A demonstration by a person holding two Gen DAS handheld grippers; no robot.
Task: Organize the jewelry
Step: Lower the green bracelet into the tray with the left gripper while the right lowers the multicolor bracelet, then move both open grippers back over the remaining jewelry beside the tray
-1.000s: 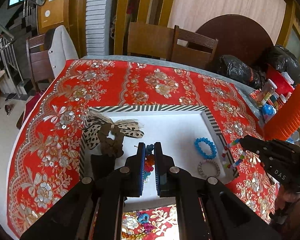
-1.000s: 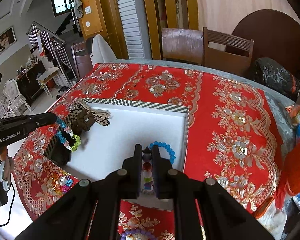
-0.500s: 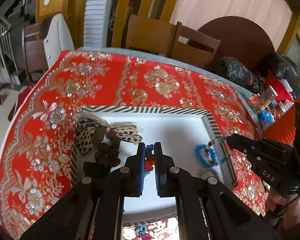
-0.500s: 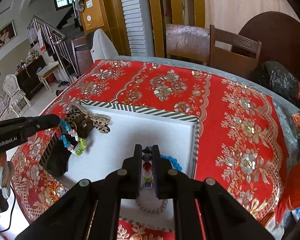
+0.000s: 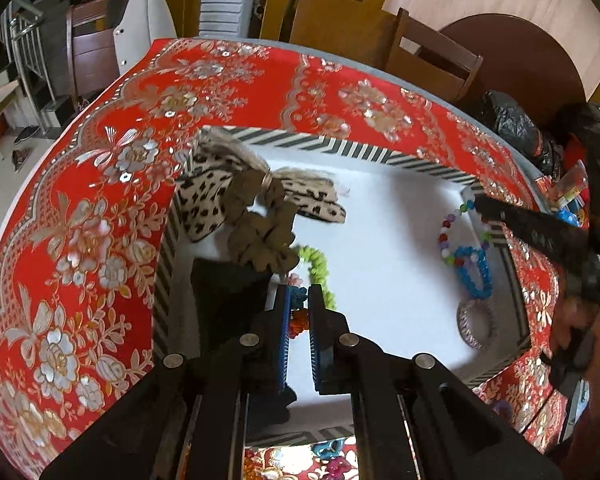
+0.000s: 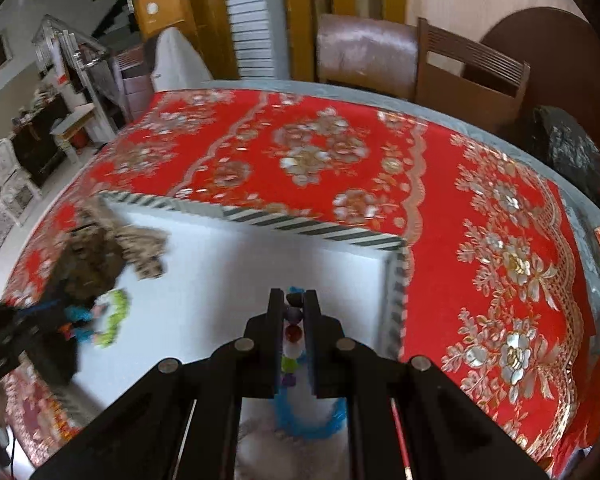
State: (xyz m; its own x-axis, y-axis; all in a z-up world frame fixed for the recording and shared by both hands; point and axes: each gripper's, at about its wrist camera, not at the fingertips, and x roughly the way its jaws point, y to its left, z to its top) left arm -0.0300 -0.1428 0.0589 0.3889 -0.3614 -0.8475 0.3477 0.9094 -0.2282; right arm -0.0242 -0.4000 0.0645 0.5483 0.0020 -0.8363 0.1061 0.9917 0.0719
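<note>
A white tray with a black-and-white striped rim point(image 5: 340, 146) point(image 6: 312, 232) lies on the red tablecloth. My left gripper point(image 5: 298, 294) is shut on a multicolour bead bracelet point(image 5: 318, 268) with green, teal and orange beads, low over the tray's left part. My right gripper point(image 6: 293, 300) is shut on a second multicolour bead bracelet point(image 5: 446, 236) point(image 6: 292, 334), which hangs over the tray's right side above a blue bead bracelet point(image 5: 474, 274) point(image 6: 312, 426). A silver bracelet point(image 5: 476, 326) lies in the tray's near right corner.
Leopard-print and brown bow hair clips point(image 5: 256, 216) point(image 6: 100, 256) and a black item point(image 5: 224, 292) fill the tray's left side. Loose coloured jewelry point(image 5: 328, 450) lies on the cloth in front of the tray. Wooden chairs point(image 6: 420, 68) and black bags point(image 5: 512, 120) stand behind the table.
Both grippers have moved forward and lower over the tray with their bracelets. The right one now hangs over the blue bracelet; the left bracelet's green beads now show ahead of the fingers.
</note>
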